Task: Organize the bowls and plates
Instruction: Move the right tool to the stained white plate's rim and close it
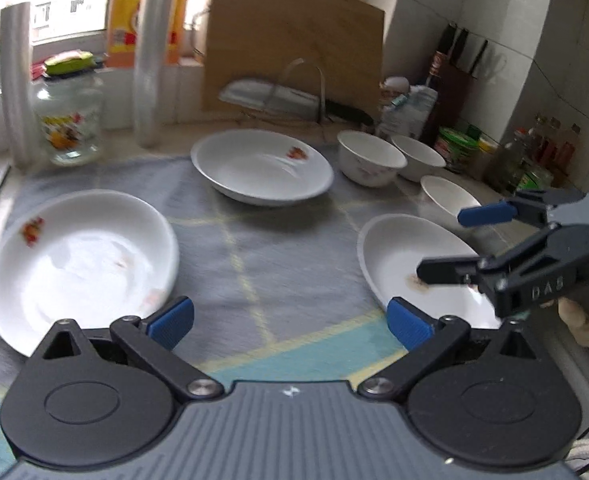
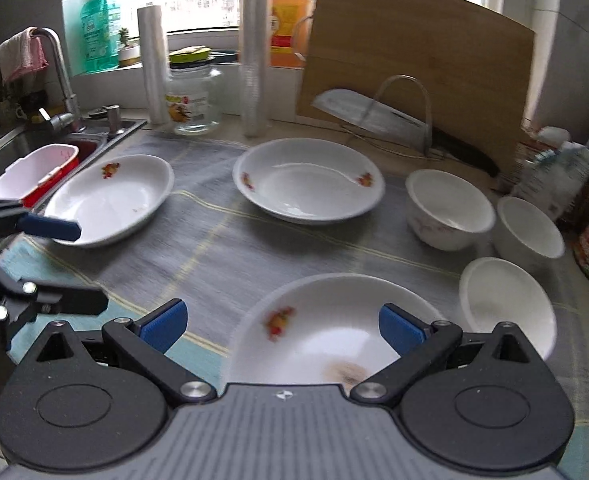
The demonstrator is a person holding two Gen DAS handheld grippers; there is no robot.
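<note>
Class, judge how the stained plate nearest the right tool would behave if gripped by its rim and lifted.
The stained plate looks glazed, so probably slippery and breakable. Its rim is thin and sloped, so the open right tool might slip; likely rigid.

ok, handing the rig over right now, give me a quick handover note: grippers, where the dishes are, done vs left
Left gripper: open, empty, low over the mat between the left plate and the near plate.
Right gripper: open, empty, over the near plate's rim; that plate has a brown stain in it.
Third plate, the far plate, sits mid-mat in front of the cutting board.
Three small bowls stand separately at the right edge.
Done: nothing stacked yet.
Left: probably stack the three plates, then nest the three bowls.
</note>
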